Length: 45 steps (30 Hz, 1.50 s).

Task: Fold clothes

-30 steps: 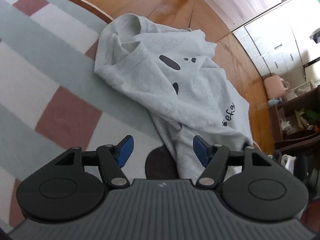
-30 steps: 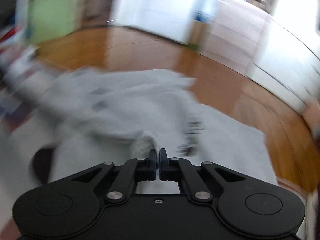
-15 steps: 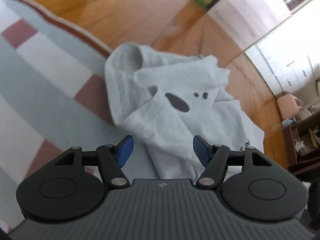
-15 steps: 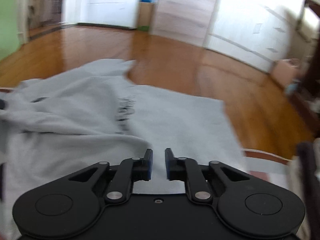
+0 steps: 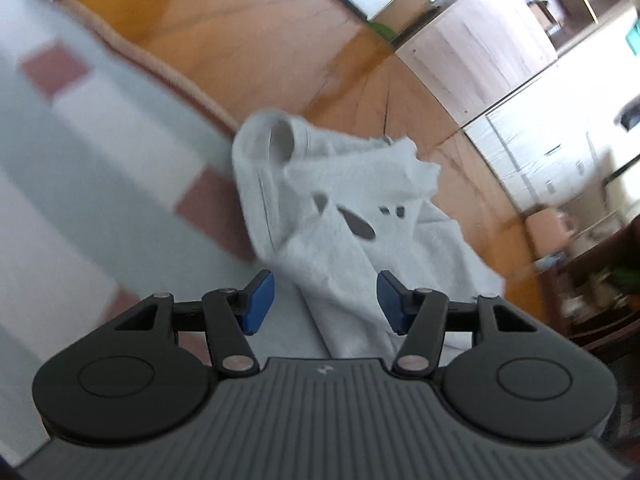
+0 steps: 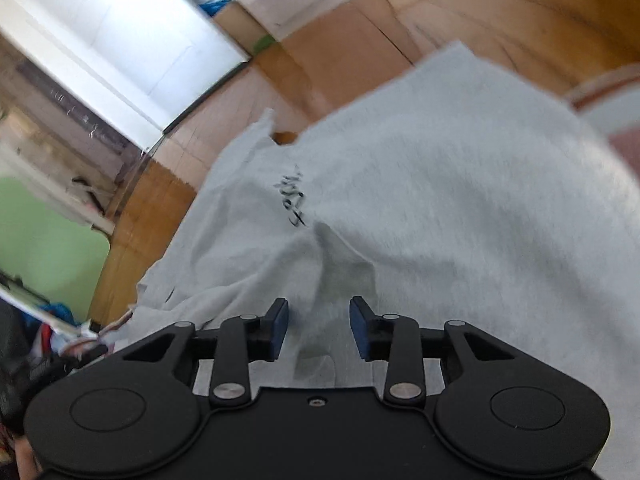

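The left gripper [image 5: 326, 300] stands with its blue-padded fingers [image 5: 260, 300] spread wide and nothing between them; a crumpled fold of the light grey cotton T-shirt with dark oval and dot prints [image 5: 344, 224] lies on the floor in line with the gap, beyond the pads. The right gripper [image 6: 318, 328] is likewise parted, less widely, holding nothing, its dark blue pads [image 6: 362, 328] hanging just above a raised ridge of the same T-shirt [image 6: 460, 200], where a line of black lettering [image 6: 294, 200] runs across the cloth.

Outward from the left gripper, the T-shirt is bunched in a heap, one rolled sleeve opening [image 5: 280, 140] at its far end. It lies partly on a rug of pale grey, white and dusty-red blocks with a tan border [image 5: 100, 152] and partly on the glossy orange-brown wooden floor [image 5: 248, 32]. In the right wrist view the cloth spreads flatter and fills most of the frame.

At the far right of the left view stands a dark wooden shelf unit [image 5: 600, 272] holding small items too blurred to name.
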{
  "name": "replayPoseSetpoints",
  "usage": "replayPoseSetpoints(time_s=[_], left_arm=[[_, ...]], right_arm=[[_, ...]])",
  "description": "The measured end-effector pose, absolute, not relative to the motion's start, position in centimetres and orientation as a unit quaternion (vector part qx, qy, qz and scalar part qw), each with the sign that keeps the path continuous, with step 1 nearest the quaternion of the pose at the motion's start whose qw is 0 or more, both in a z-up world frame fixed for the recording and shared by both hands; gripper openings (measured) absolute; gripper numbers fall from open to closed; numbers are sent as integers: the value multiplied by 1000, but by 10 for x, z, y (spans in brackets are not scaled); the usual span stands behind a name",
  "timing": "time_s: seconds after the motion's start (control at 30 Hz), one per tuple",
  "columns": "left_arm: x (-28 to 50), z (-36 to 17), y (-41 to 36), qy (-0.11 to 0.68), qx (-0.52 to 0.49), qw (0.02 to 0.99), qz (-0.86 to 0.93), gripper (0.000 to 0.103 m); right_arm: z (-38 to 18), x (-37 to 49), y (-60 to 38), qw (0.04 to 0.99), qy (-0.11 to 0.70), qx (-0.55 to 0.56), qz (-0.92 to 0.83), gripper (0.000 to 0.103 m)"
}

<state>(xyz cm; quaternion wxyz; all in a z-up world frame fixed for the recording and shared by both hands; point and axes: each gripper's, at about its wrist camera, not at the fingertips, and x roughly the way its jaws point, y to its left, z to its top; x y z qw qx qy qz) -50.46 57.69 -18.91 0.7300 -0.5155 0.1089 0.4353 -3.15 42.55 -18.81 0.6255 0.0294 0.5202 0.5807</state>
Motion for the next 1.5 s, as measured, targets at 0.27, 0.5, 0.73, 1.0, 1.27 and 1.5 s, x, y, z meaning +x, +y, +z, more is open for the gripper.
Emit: replayPoseSetpoints(time_s=[0.27, 0.5, 0.73, 1.0, 1.27, 1.5], left_arm=[[-512, -183, 581, 98, -505, 738, 438, 55], [-508, -181, 588, 101, -488, 741, 450, 56], [-493, -198, 609, 93, -507, 716, 471, 60], [-450, -190, 600, 218, -414, 774, 427, 4], [-473, -145, 578, 131, -362, 829, 407, 4], [-523, -137, 571, 39, -411, 817, 404, 4]], right_arm=[[-156, -86, 383, 544, 435, 51, 716, 4], [-172, -117, 319, 525, 444, -51, 724, 4], [-176, -117, 307, 537, 438, -100, 714, 3], [-181, -104, 318, 559, 475, -44, 678, 39], [-191, -108, 330, 578, 486, -44, 654, 46], [-143, -133, 344, 584, 348, -77, 730, 7]])
